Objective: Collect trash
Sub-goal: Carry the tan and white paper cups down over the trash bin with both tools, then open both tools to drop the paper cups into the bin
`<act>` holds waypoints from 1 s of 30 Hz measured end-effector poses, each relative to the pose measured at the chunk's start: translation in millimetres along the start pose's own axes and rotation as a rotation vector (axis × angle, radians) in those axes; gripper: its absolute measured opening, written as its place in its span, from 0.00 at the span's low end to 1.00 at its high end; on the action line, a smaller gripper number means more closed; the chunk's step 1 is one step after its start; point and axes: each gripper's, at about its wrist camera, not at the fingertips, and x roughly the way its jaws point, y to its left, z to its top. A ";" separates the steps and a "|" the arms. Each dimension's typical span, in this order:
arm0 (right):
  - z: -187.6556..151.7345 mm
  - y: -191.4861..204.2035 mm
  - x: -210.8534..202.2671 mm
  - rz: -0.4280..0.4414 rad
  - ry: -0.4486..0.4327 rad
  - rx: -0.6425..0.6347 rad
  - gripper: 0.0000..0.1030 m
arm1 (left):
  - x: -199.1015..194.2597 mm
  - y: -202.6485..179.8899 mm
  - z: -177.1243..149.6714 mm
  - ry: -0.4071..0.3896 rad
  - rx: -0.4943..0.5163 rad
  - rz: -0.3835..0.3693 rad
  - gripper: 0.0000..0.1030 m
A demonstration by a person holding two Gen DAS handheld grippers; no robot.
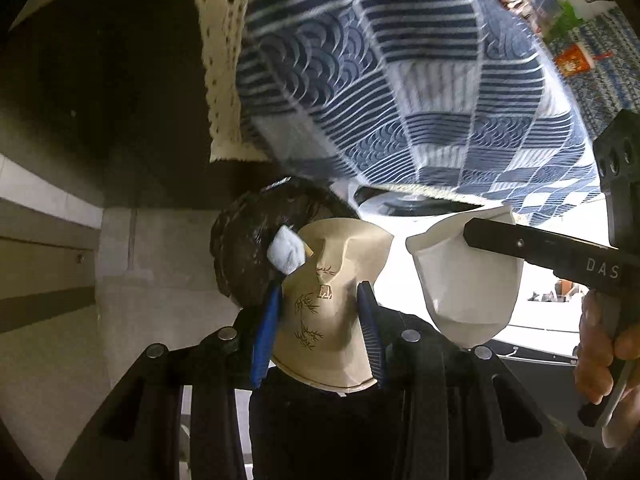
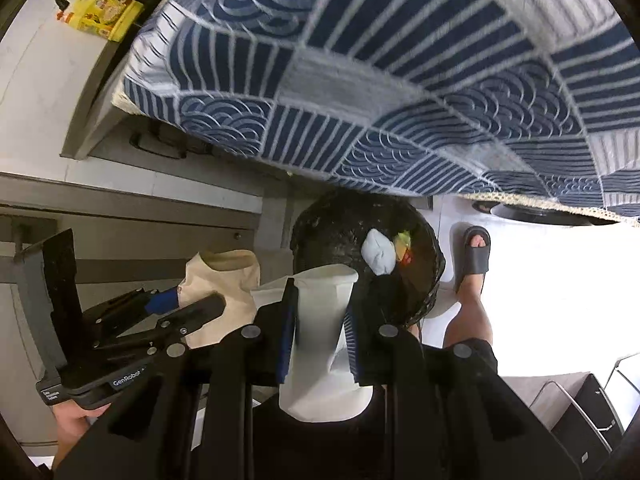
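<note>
My left gripper [image 1: 320, 304] is shut on a crushed beige paper cup [image 1: 332, 280] with a bamboo print. It also shows in the right wrist view [image 2: 224, 276]. My right gripper [image 2: 320, 320] is shut on a crushed white paper cup [image 2: 320, 312], which shows at the right of the left wrist view [image 1: 464, 276]. Both cups hang just in front of and above a bin lined with a black bag [image 2: 344, 232] [image 1: 248, 248]. Inside the bin lie a crumpled white tissue [image 2: 378, 254] [image 1: 286, 252] and a yellow-red wrapper [image 2: 404, 246].
A table draped in a blue-and-white patterned cloth [image 2: 400, 80] overhangs the bin. A person's foot in a grey sandal [image 2: 474, 256] stands right of the bin on the white floor. Grey cabinets [image 2: 120, 216] are at the left. A yellow packet [image 2: 104, 12] lies far left.
</note>
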 end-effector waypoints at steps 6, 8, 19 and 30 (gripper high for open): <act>-6.2 -14.6 18.2 0.001 -0.011 0.073 0.23 | 17.6 14.7 -2.4 0.035 -0.042 0.008 0.36; -6.8 -22.6 26.8 0.008 -0.003 0.107 0.23 | 24.1 17.4 -2.5 0.046 -0.047 0.012 0.36; -4.0 -62.2 79.6 -0.008 0.051 0.217 0.23 | 62.8 26.6 2.5 0.100 -0.087 0.026 0.36; 3.0 -63.1 95.6 -0.030 0.044 0.212 0.26 | 78.0 25.4 15.0 0.123 -0.095 0.037 0.38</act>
